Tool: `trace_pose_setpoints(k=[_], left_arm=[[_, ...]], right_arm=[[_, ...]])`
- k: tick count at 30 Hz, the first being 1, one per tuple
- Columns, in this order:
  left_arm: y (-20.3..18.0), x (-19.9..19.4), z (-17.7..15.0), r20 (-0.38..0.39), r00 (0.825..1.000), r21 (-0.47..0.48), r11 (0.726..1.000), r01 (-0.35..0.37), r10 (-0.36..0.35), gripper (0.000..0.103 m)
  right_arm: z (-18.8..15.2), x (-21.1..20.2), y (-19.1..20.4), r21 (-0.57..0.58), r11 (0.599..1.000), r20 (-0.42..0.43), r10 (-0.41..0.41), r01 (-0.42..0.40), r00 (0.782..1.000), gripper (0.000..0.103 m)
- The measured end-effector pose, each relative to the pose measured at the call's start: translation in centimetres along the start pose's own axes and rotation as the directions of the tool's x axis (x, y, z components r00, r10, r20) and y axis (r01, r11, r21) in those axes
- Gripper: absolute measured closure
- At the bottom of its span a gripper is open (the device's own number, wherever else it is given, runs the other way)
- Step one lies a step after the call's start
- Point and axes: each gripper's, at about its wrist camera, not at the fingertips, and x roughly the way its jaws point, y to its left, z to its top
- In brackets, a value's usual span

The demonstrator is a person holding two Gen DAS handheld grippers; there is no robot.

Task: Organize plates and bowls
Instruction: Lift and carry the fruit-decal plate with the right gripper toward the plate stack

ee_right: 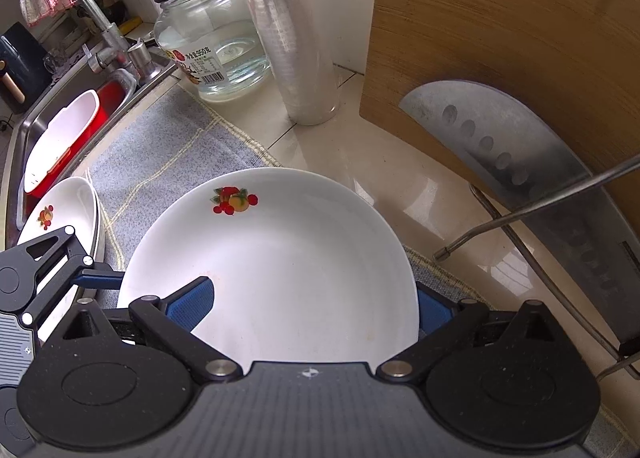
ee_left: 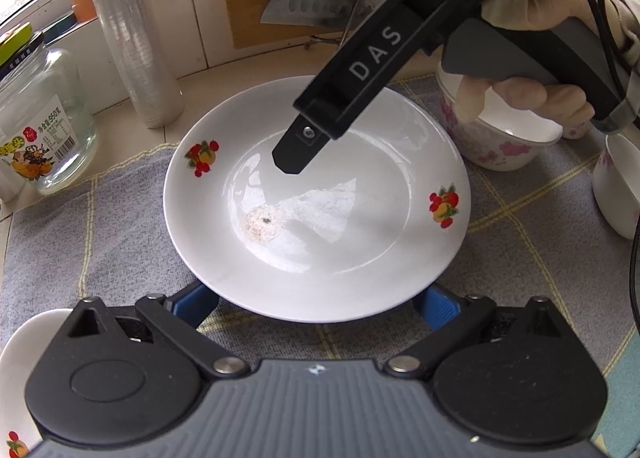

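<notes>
A white plate with fruit decals lies on the grey checked cloth, with a small stain in its well. My left gripper is open, and the plate's near rim covers both blue fingertips. From the upper right, a gloved hand holds my right gripper over the plate, with one black finger above the well. In the right wrist view, the right gripper is open and straddles the plate. One pad is over the plate and the other is behind the rim.
A pink-flowered bowl and another bowl stand right of the plate, and a second fruit plate lies left. A glass jar, clear roll, cutting board, cleaver and wire rack line the back. The sink is far left.
</notes>
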Motion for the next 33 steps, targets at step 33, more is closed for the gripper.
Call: trace_pose_setpoints(k=[33], left_arm=[[0.39,0.34,-0.03,0.014,1.0,0.017,1.0,-0.017,0.017,0.002]], right_arm=[[0.18,0.19,0.01,-0.012,1.0,0.035,0.003,-0.002,0.999,0.002]])
